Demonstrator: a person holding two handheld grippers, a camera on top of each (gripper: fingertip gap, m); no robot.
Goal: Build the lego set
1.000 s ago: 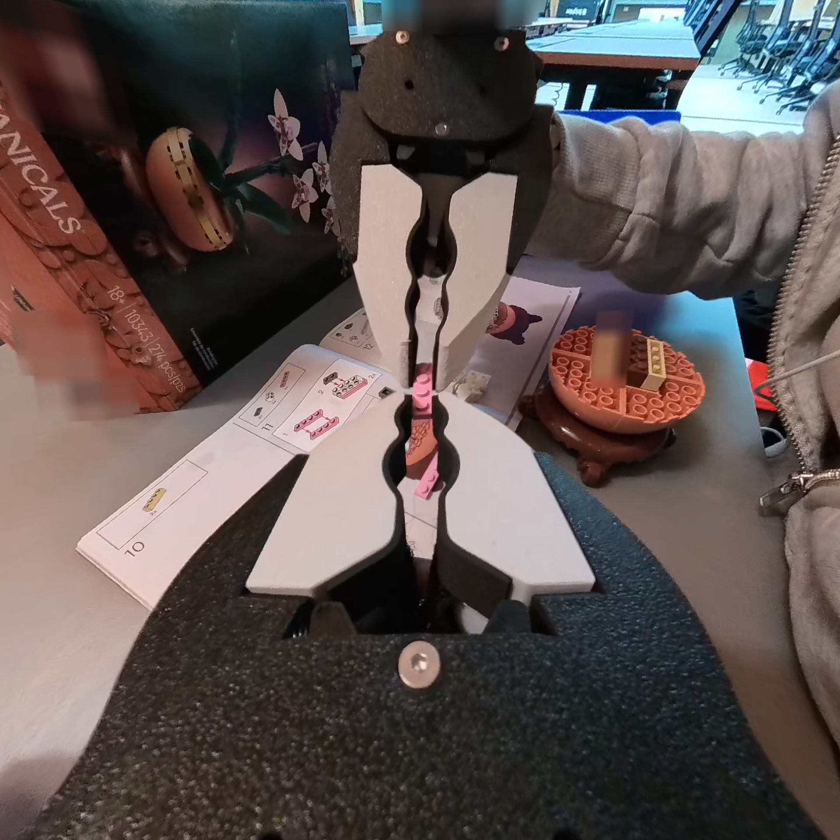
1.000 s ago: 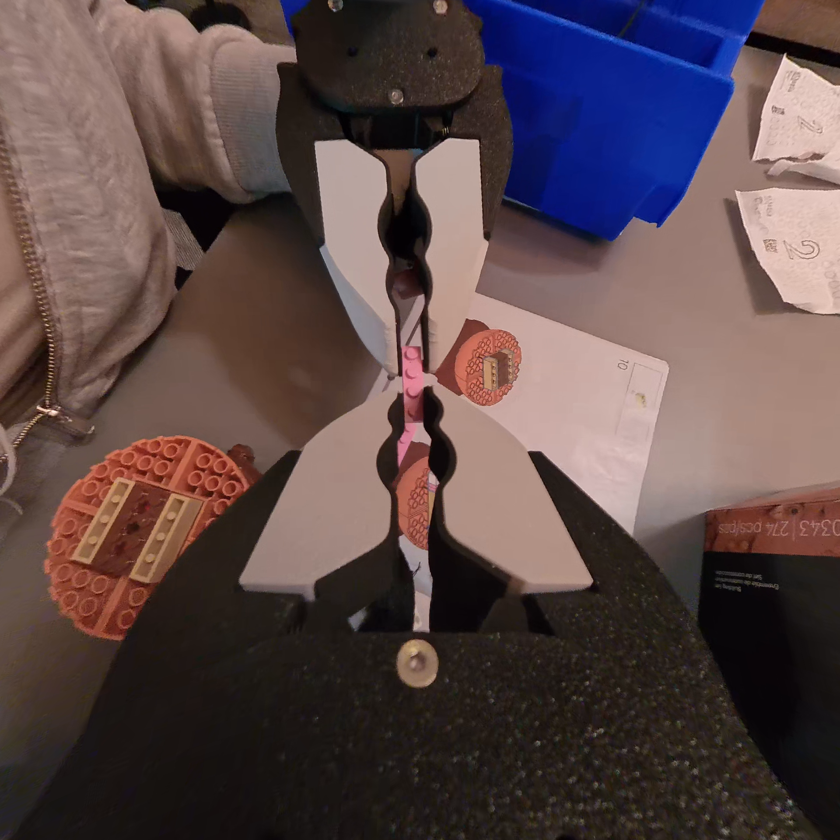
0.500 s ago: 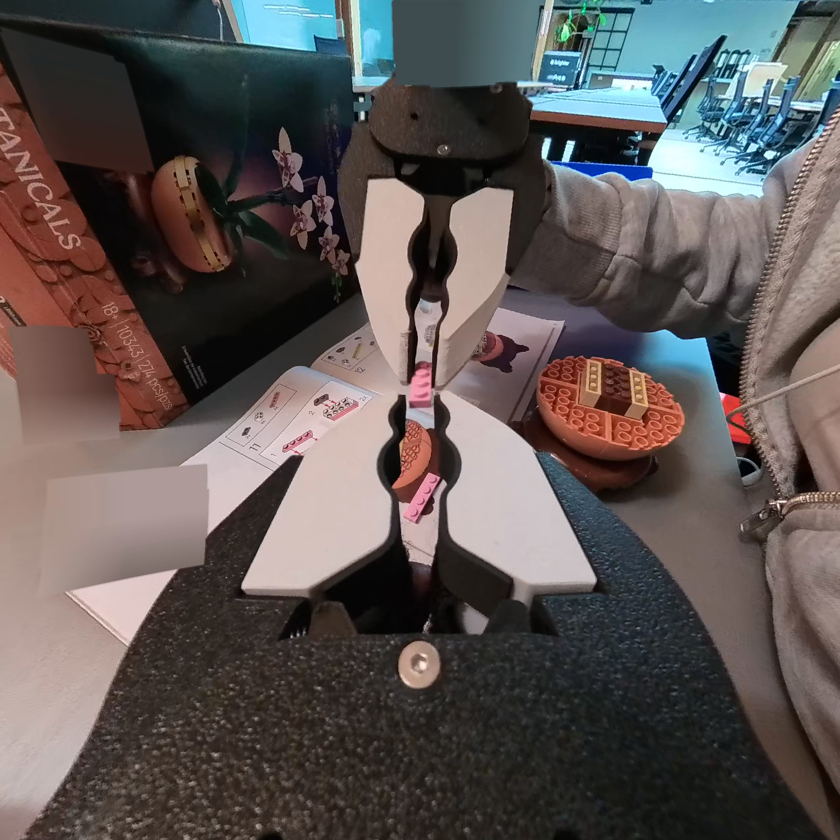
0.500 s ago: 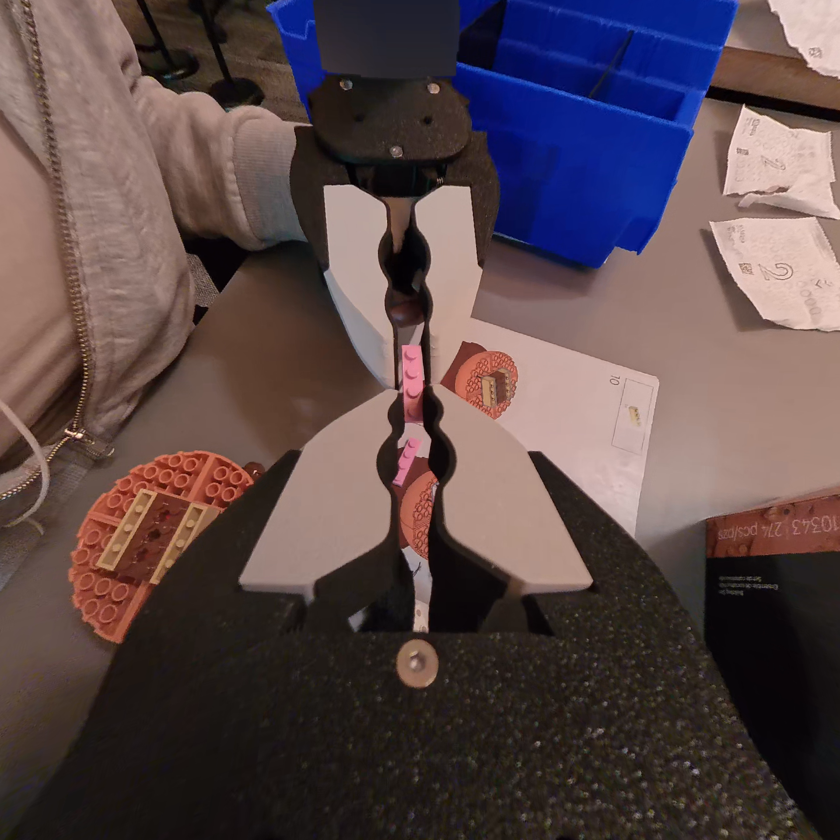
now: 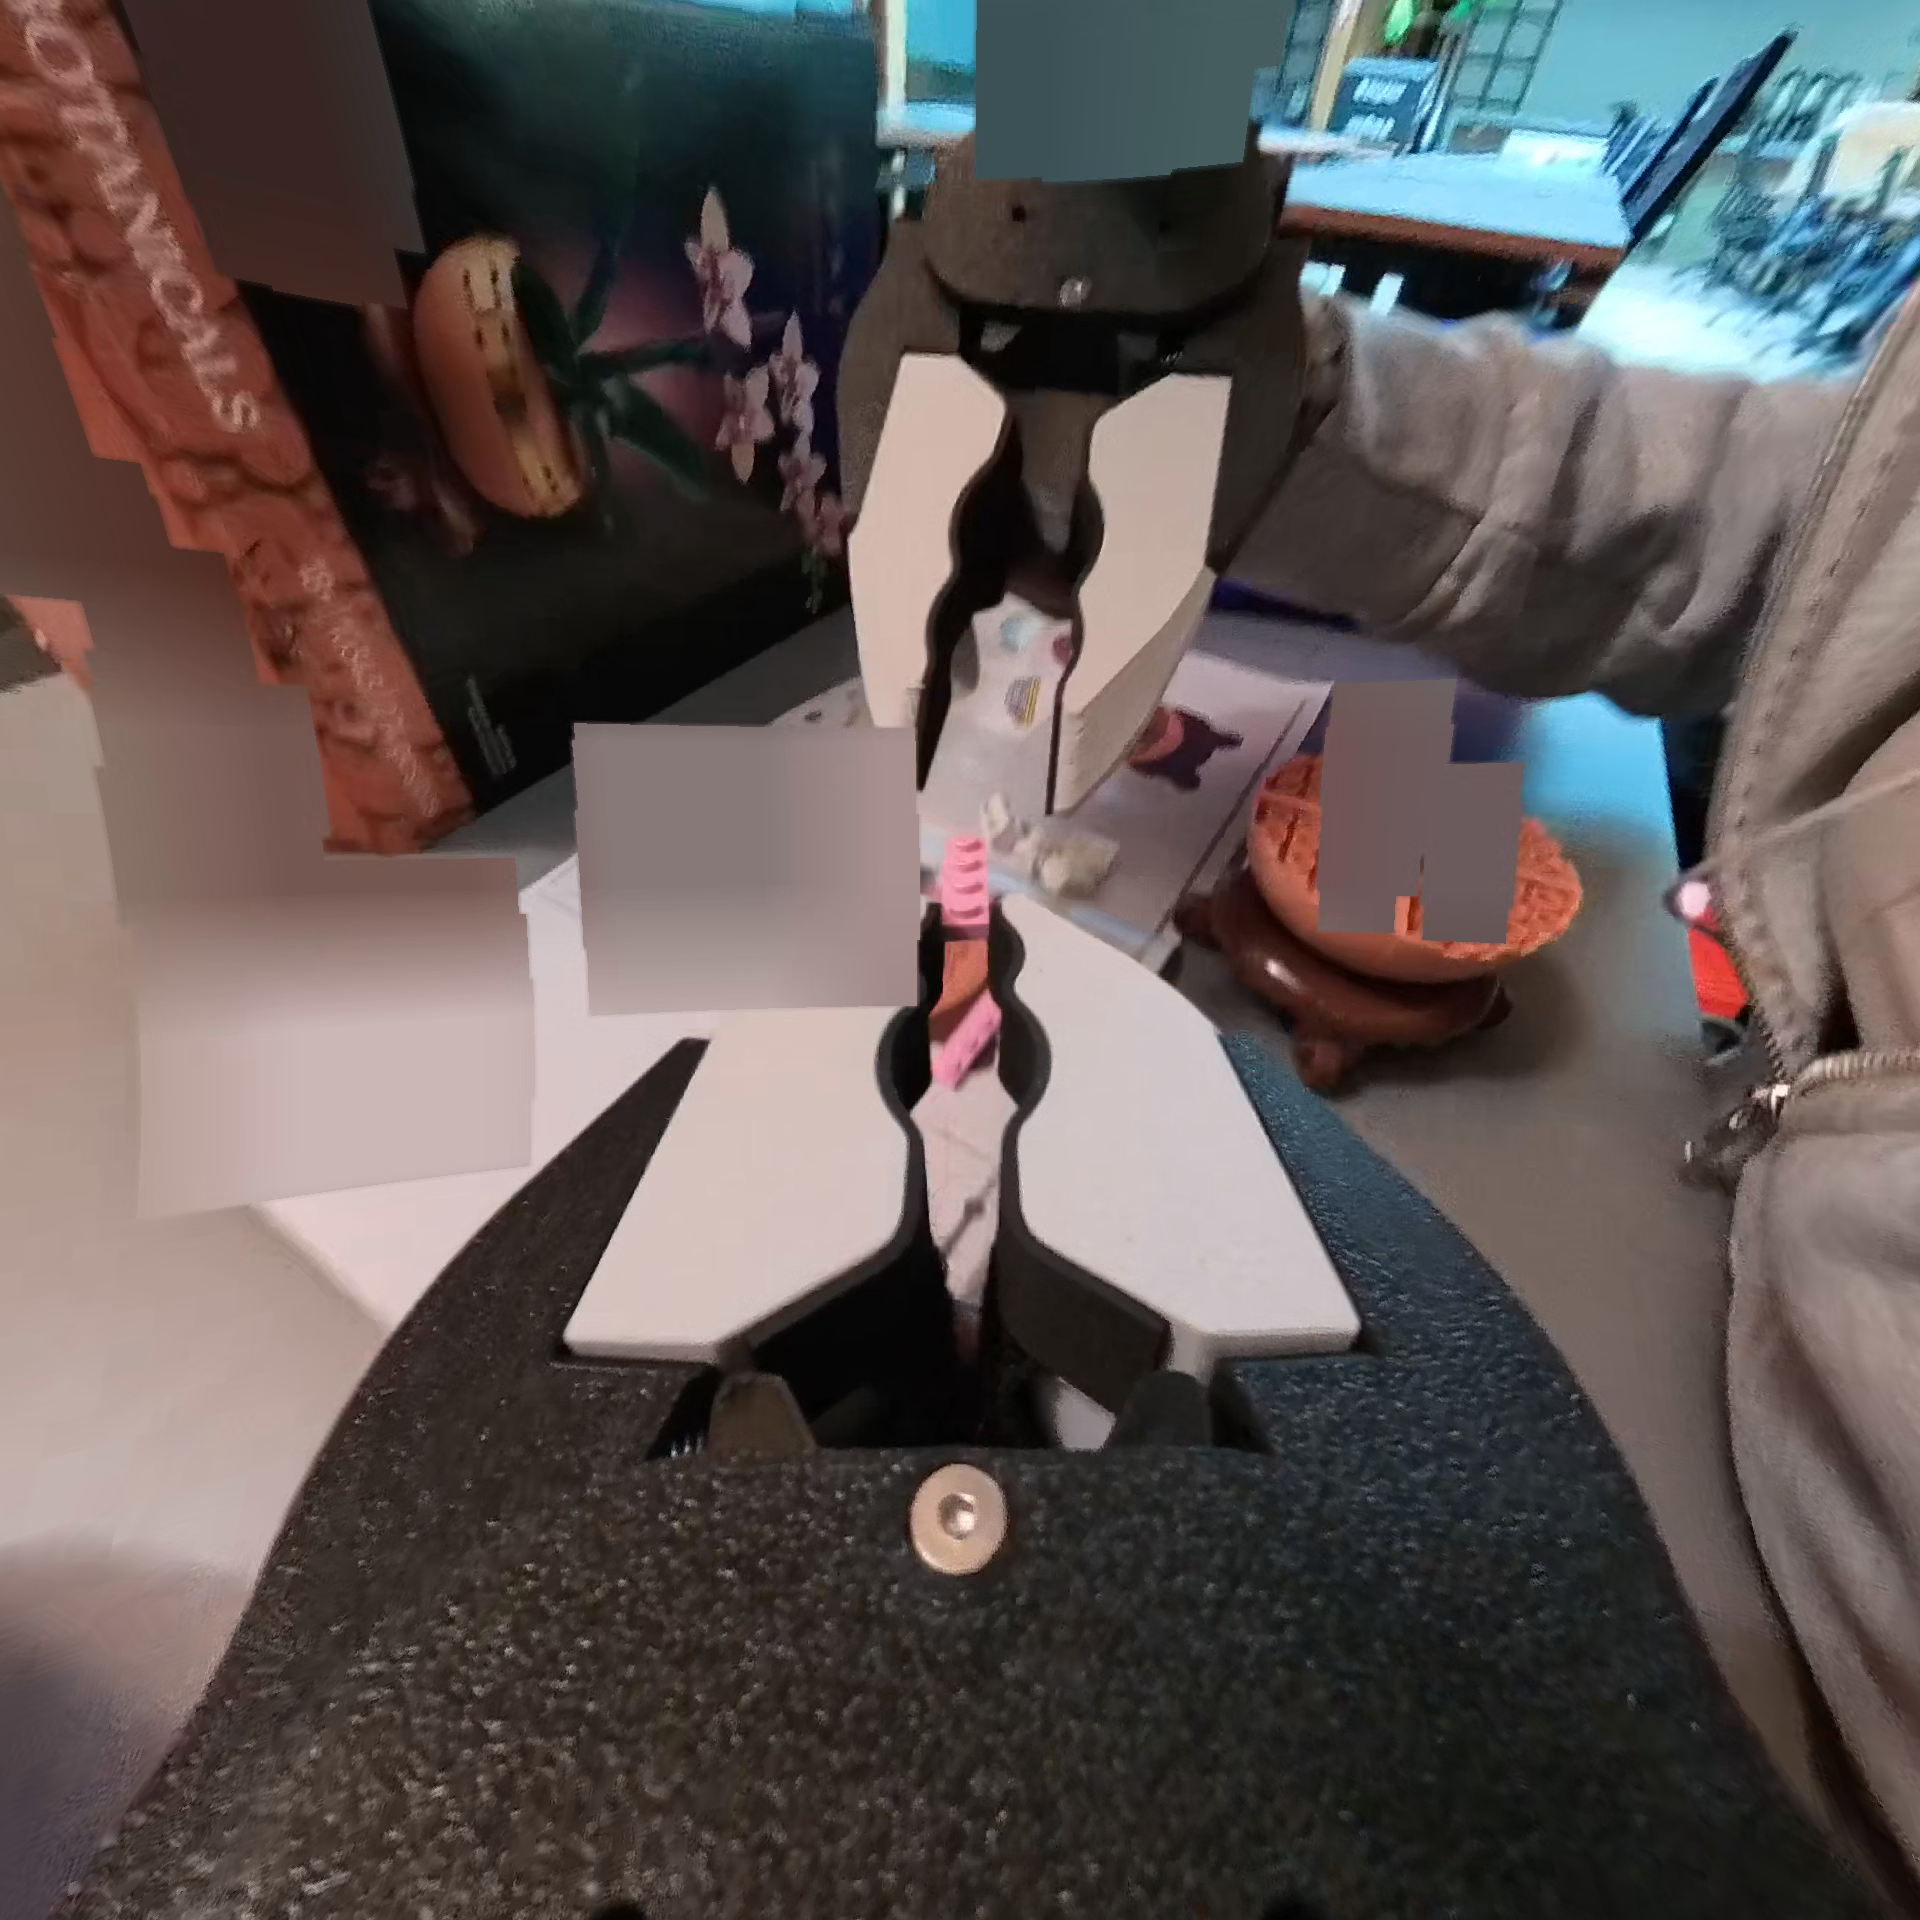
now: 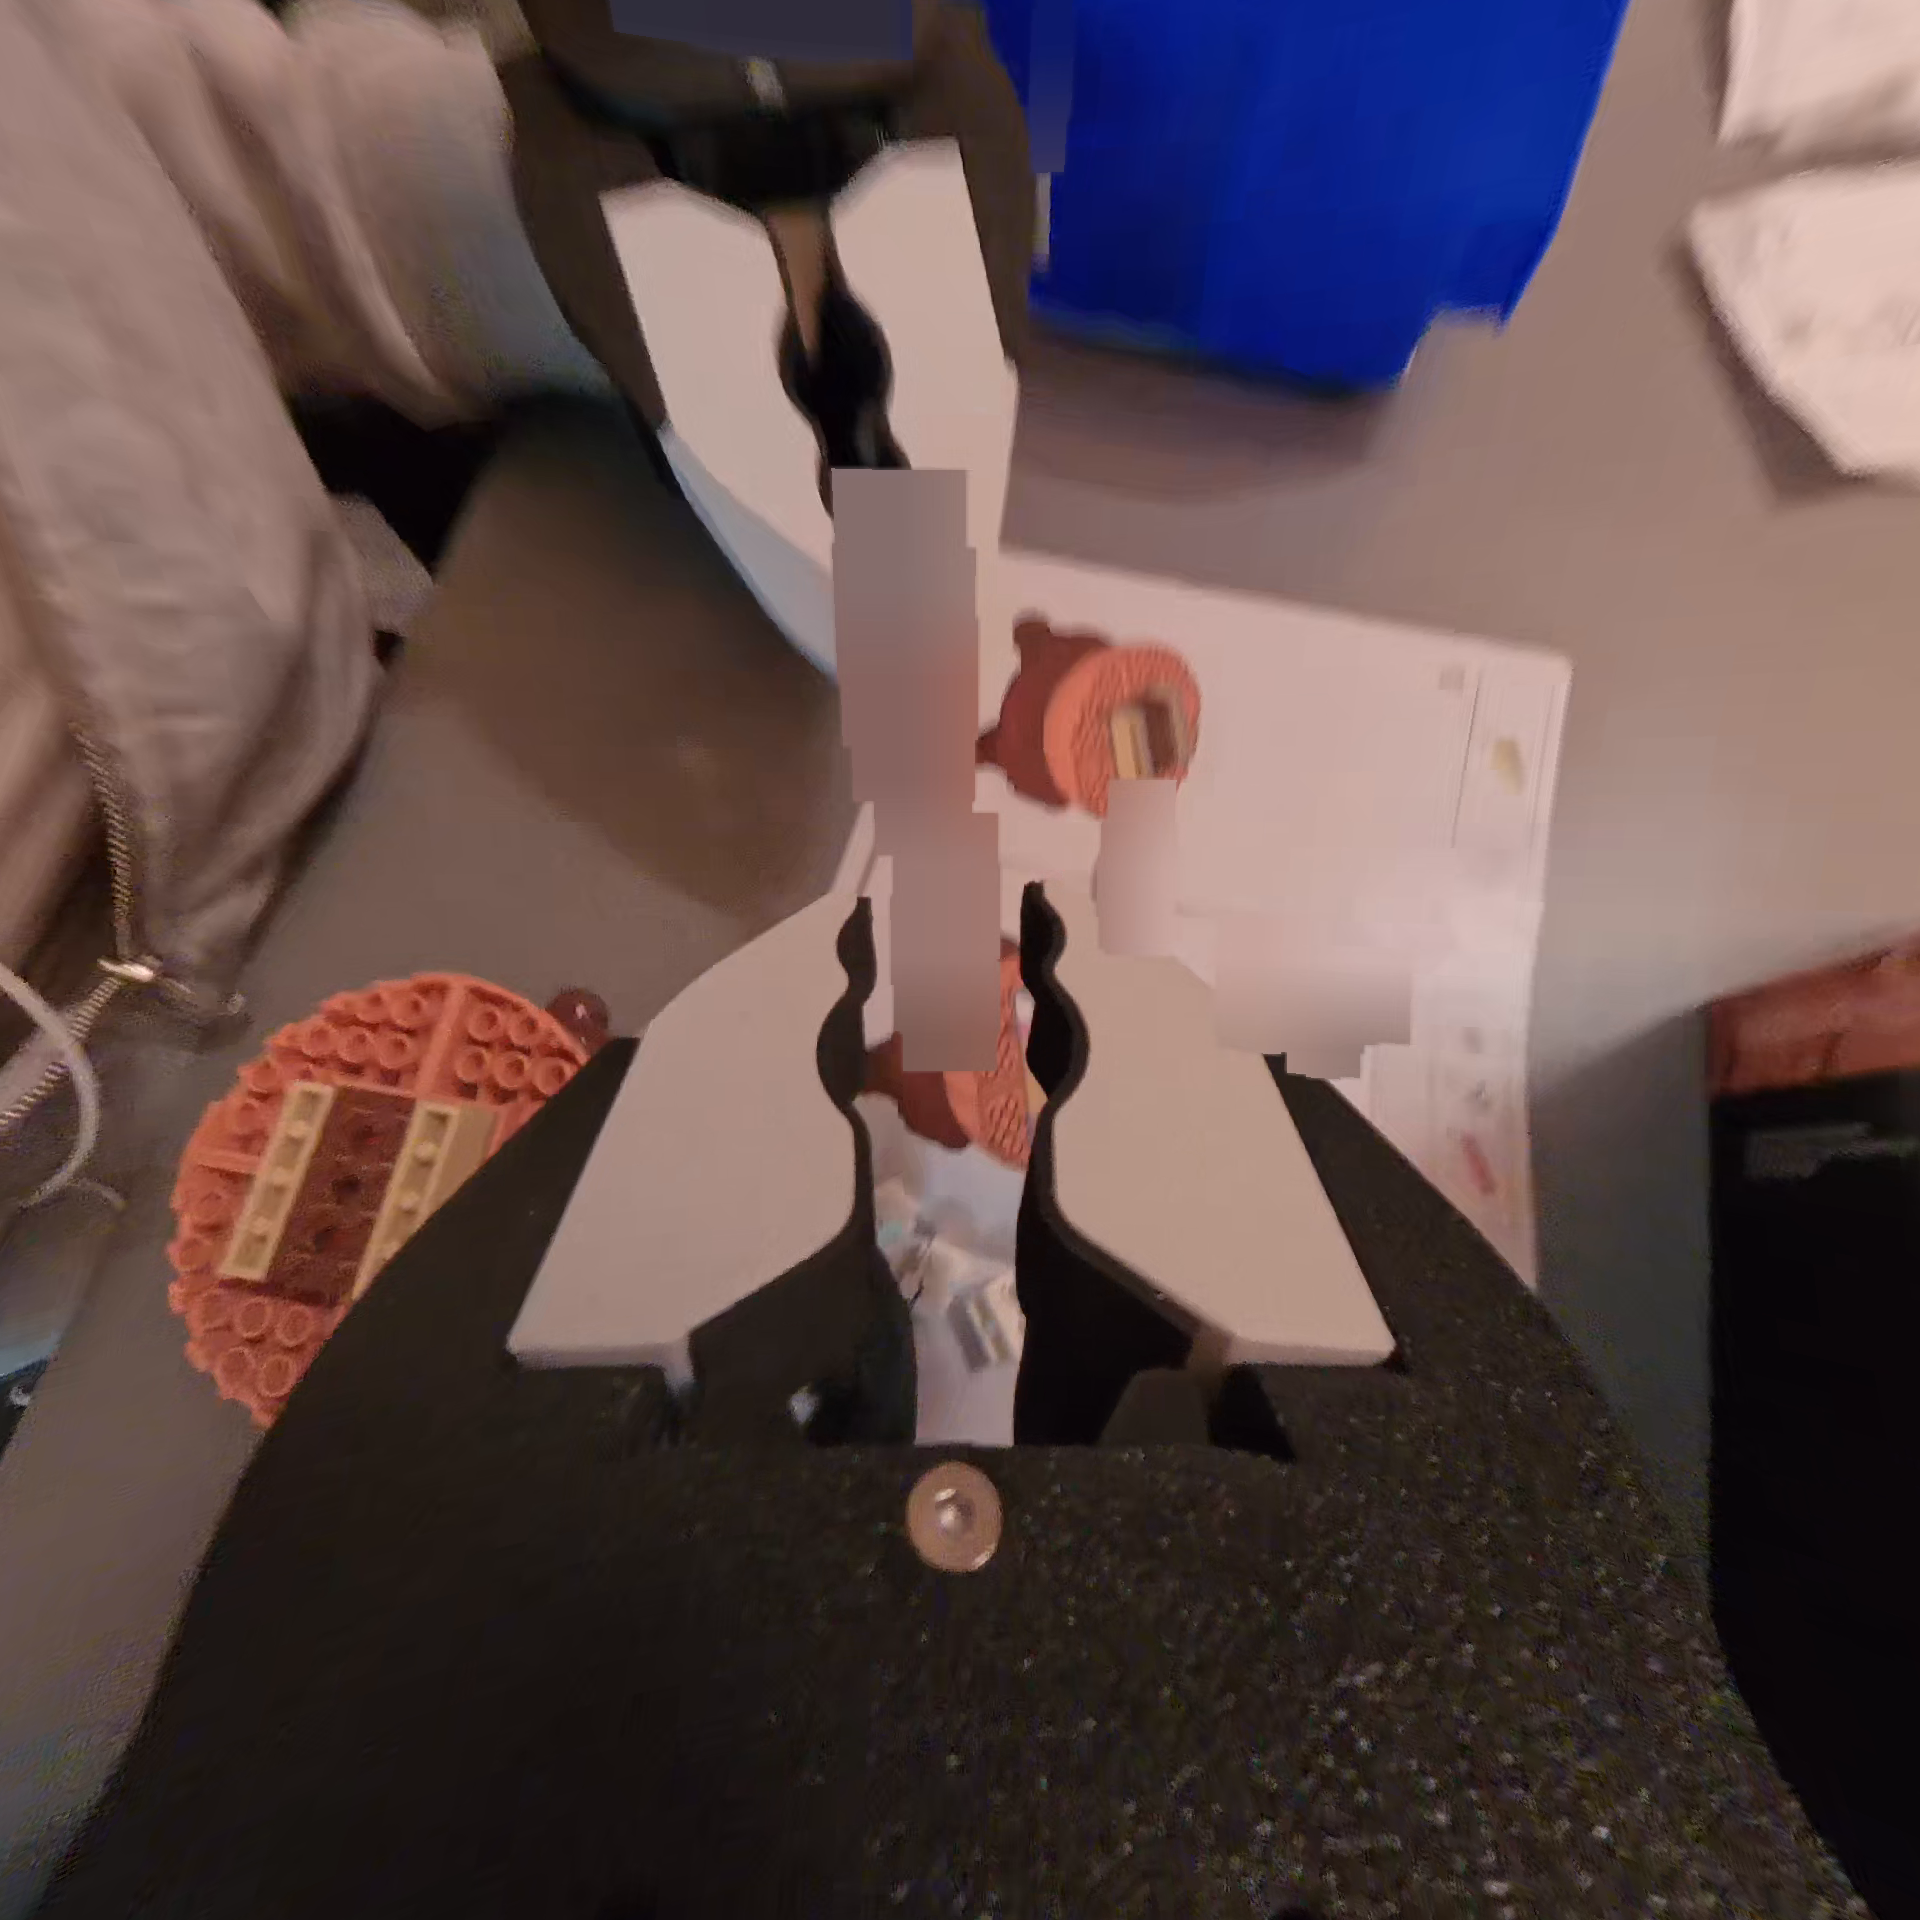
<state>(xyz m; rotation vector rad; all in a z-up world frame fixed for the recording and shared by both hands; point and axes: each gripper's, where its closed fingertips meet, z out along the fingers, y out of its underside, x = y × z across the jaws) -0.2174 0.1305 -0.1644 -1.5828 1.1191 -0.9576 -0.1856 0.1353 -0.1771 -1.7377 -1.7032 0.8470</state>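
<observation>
My left gripper [image 5: 971, 909] is shut on a small pink plate [image 5: 966, 878], which stands up from its fingertips above the instruction booklet [image 6: 1351, 769]. My right gripper [image 6: 940, 904] faces it tip to tip and is open and empty. In the left wrist view the right gripper [image 5: 987, 748] hangs just above the pink plate, clear of it. The round orange pot build [image 6: 343, 1174], with tan and brown plates on top, sits on the table beside the grippers. It also shows in the left wrist view [image 5: 1548, 914] on a brown stand [image 5: 1351, 1008]. The right wrist view is blurred, and a patch covers the plate there.
The set's dark box [image 5: 623, 468] stands at the back left. A blue bin [image 6: 1299, 187] and crumpled paper bags [image 6: 1818, 291] lie beyond the booklet. Small pale loose pieces [image 5: 1060, 852] lie on the booklet. A person's grey sleeve [image 5: 1507, 499] holds the right gripper. My two grippers' fingertips are within a few centimetres of each other.
My right gripper has opened, let go of the pink plate and drawn back a little. My left gripper still holds the plate. Both views have shifted and blurred.
</observation>
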